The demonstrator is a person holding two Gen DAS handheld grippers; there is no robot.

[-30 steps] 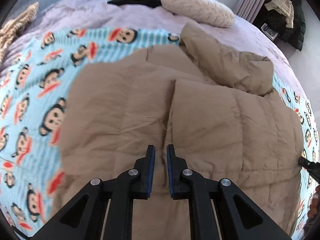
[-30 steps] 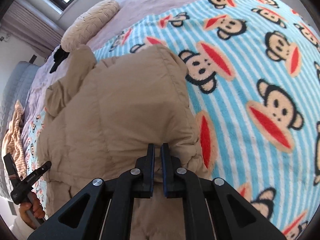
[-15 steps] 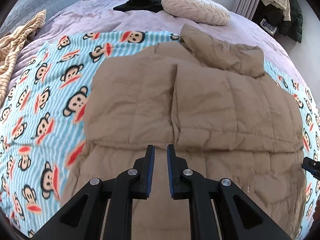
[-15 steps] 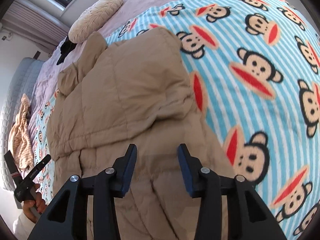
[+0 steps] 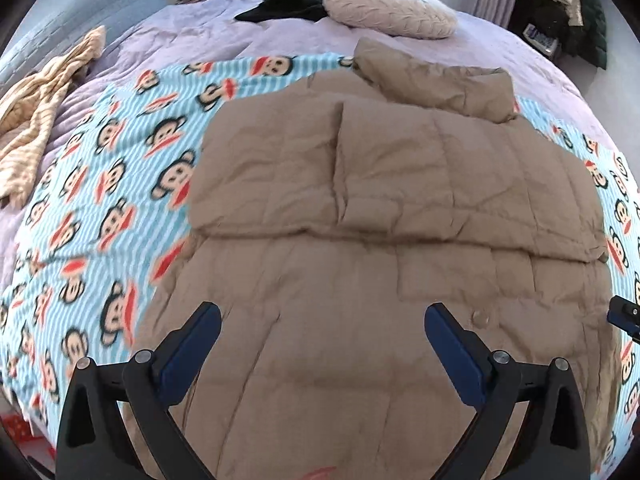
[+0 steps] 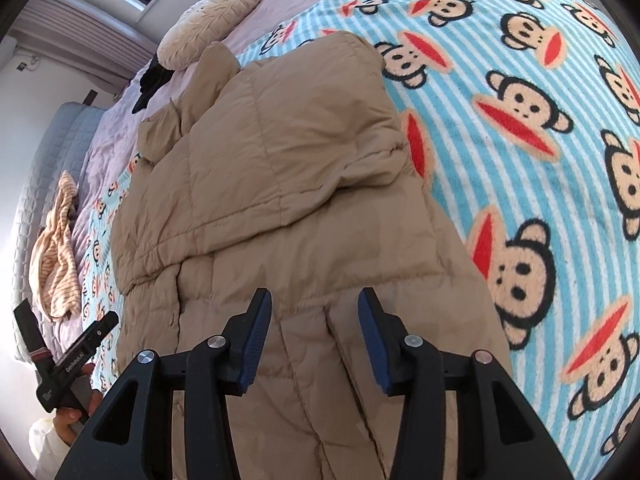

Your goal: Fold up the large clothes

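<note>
- Lying across the monkey-print blanket [image 5: 120,184] on the bed [image 5: 208,36], the tan padded coat [image 5: 360,264] now has both sleeves folded in over its chest.
- My left gripper [image 5: 322,332] has just sprung its jaws fully wide, with nothing between them.
- My right gripper [image 6: 314,320] has opened its jaws about halfway, also empty, above the coat's lower half.
- Next is probably the hem, though it's out of view.
</note>
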